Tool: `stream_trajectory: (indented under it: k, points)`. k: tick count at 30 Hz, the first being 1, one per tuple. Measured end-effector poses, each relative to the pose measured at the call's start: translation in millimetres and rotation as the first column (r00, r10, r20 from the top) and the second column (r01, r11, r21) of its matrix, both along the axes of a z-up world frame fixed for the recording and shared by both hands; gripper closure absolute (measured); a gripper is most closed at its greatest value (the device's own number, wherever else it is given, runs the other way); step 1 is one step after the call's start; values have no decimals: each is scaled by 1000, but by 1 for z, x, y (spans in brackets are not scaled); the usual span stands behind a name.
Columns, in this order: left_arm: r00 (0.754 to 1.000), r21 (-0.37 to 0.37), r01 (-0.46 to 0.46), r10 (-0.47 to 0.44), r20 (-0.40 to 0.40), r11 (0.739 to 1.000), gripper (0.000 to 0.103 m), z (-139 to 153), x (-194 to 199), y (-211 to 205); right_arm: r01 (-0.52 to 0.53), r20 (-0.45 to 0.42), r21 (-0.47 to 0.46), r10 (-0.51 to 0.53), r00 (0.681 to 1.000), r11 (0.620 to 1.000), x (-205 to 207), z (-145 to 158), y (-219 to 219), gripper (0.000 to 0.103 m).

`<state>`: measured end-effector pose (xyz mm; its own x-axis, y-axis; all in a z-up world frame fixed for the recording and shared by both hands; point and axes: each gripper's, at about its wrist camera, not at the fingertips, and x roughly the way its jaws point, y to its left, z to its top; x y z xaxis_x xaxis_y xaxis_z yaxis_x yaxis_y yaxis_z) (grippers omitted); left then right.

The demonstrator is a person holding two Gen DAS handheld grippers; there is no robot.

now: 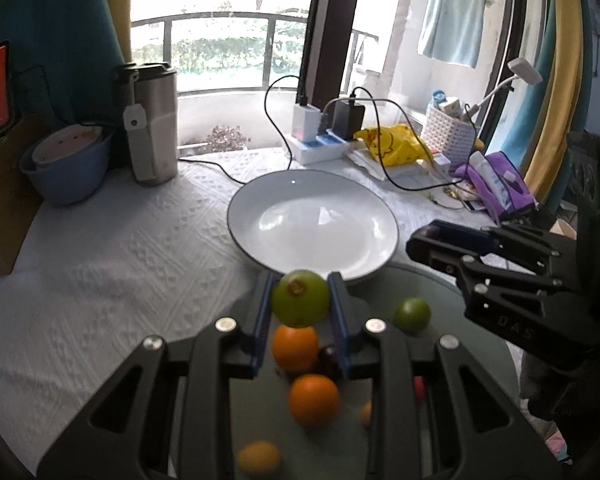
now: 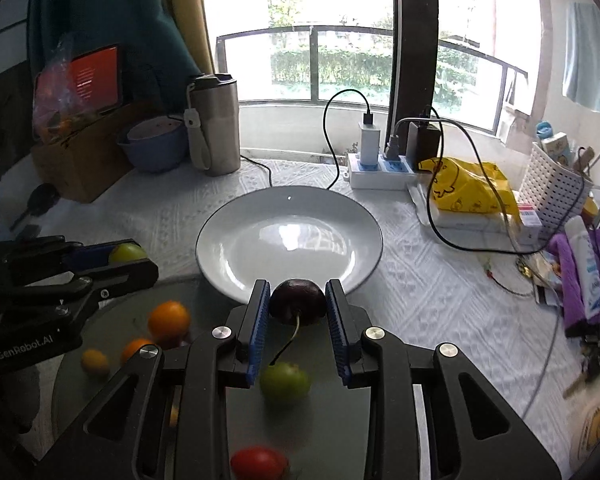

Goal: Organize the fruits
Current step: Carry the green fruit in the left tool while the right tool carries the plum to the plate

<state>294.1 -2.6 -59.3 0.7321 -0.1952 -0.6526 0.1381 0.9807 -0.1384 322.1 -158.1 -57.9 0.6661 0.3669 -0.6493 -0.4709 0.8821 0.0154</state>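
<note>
The white plate (image 2: 228, 240) is not yet filled. A green fruit (image 1: 300, 298) is pinched by the left tongs (image 1: 300, 312), a dark cherry (image 2: 298, 300) by the right tongs (image 2: 298, 312), both at the plate's six o'clock rim. Oranges (image 1: 314, 398) remain behind.

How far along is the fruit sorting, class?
Done: nothing yet; the white plate holds no fruit. In hand: left gripper grips a green fruit, right gripper a dark cherry. Left: oranges, another green fruit and a red one.

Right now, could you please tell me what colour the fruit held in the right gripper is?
Dark purple, almost black, seen best in the right wrist view: the fruit sits in the right gripper.
</note>
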Motion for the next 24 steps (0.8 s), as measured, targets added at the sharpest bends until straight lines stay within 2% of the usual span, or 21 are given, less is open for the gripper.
stream_trajectory:
  k: [9,14,24]
  points:
    - [1000,8,-11,12,-16,1000,75,-2,55,9,1,-24,31,0,1000,1000,45,-8,12,72]
    - [998,-11,-21,20,-65,1000,75,-9,86,21,-7,-69,18,8,998,1000,75,-16,20,72]
    - [995,-19,-6,5,-101,1000,75,-19,123,26,-25,-106,-4,25,994,1000,112,-29,33,72]
